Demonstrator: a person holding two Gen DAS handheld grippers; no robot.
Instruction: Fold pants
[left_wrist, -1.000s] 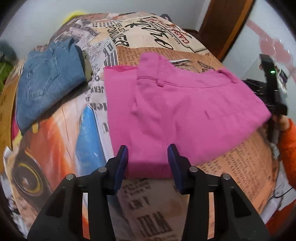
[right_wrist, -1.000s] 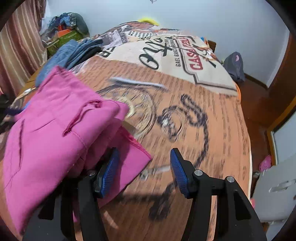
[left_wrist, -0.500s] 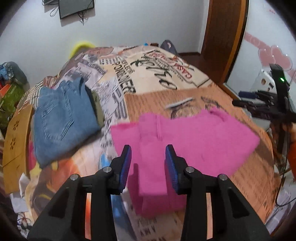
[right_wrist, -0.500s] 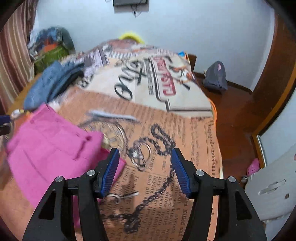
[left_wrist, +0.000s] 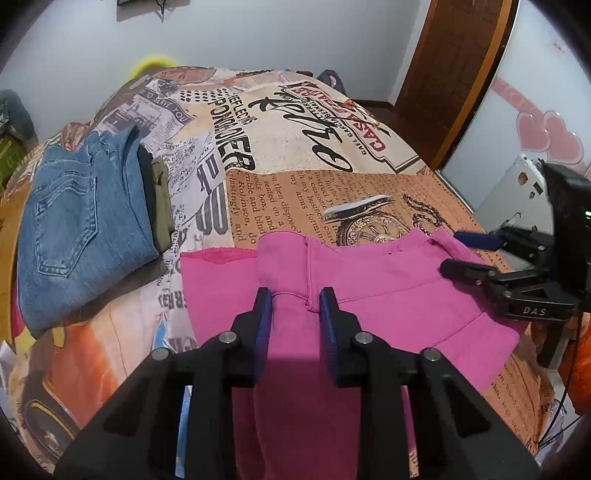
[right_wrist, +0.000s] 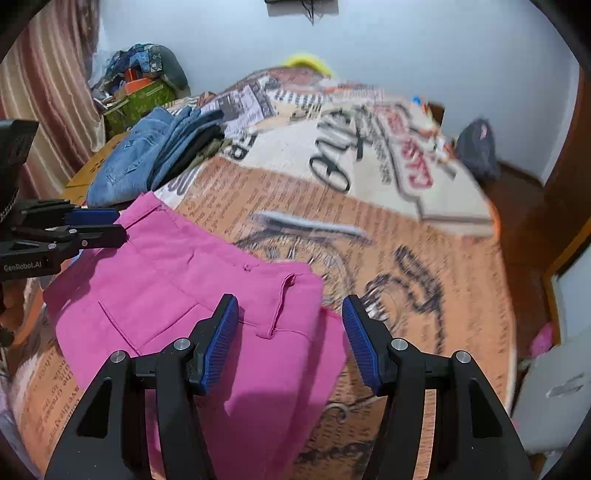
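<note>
The bright pink fabric pants (left_wrist: 369, 295), already folded into a compact rectangular stack, lie on the near part of the bed covered with a newspaper-print spread (left_wrist: 295, 155); a single pink layer protrudes at the stack's left side, and a belt loop and pocket seam face up. The fold appears nearly complete; the step in hand is judged to be a final check or a pick-up of the stack.

The left tool (left_wrist: 295, 325) hovers above the stack's near edge. Its jaws have just been closing and stand narrow, with pink cloth visible in the gap; whether the pads actually pinch the fabric cannot be told. The right tool (right_wrist: 291, 339) hovers over the stack's right corner with its jaws moderately wide and nothing between them.

The next move calls for a hold on the full thickness of the stack, not the top layer alone, so that the layers do not slide apart.

A folded pair of blue denim jeans (left_wrist: 81, 225) with an olive garment (left_wrist: 162, 206) at its side lies well apart to the left. The far half of the bed is open; the stack's near-right corner sits close to the bed's edge.
</note>
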